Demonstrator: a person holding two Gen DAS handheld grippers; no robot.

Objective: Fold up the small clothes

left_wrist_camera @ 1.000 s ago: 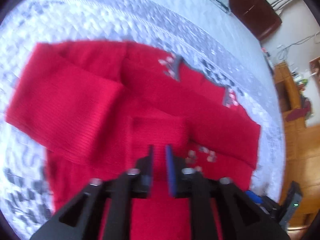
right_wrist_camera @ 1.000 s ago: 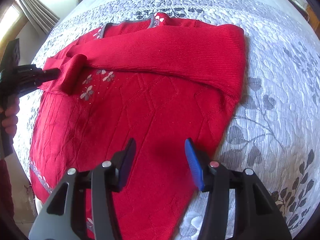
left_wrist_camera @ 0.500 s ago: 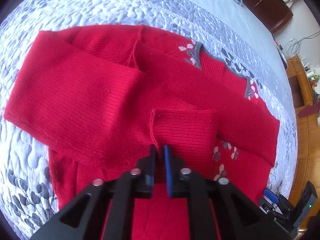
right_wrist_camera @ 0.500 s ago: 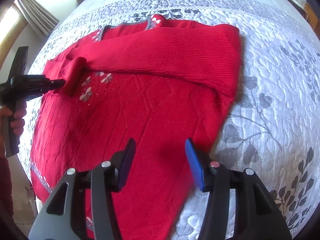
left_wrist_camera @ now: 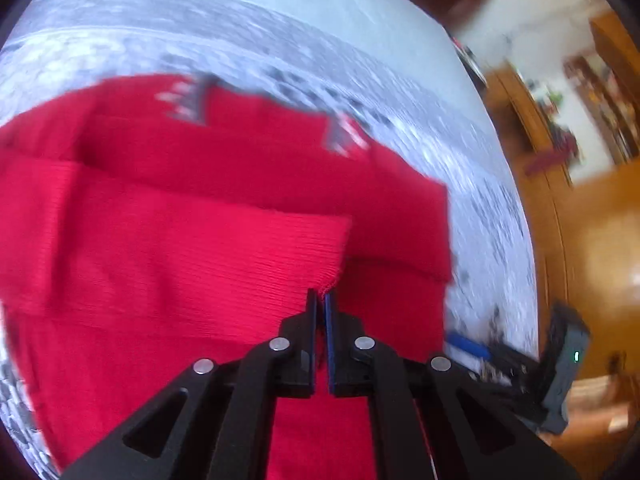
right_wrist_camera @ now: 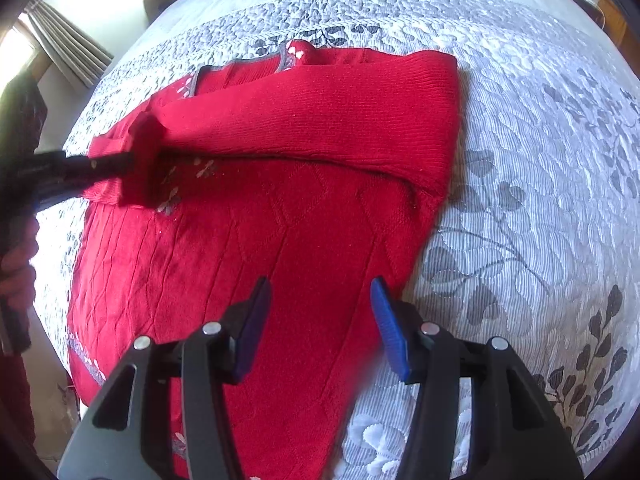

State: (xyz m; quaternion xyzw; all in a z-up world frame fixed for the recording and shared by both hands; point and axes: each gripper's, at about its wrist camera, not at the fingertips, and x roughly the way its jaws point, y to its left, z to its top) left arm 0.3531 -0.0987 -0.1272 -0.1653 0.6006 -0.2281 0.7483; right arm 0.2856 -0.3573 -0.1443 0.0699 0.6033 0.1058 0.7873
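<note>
On bedspread (right_wrist_camera: 520, 160): left gripper (left_wrist_camera: 320, 300), newly pinched onto red sweater (right_wrist_camera: 280, 220) cuff (left_wrist_camera: 332, 280), dragging sleeve across; right gripper (right_wrist_camera: 320, 300) spread, idle; sleeve-fold underway.

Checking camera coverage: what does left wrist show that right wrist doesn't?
Left wrist only: the left tongs shut on the cuff, pinch seen up close, and a wooden cabinet beside the bed.
Right wrist only: the right tongs open over the sweater's lower body, the curtain, and the hand holding the left tool.
Both: the red sweater with sleeves folded across it, its grey collar, and the patterned bedspread.
</note>
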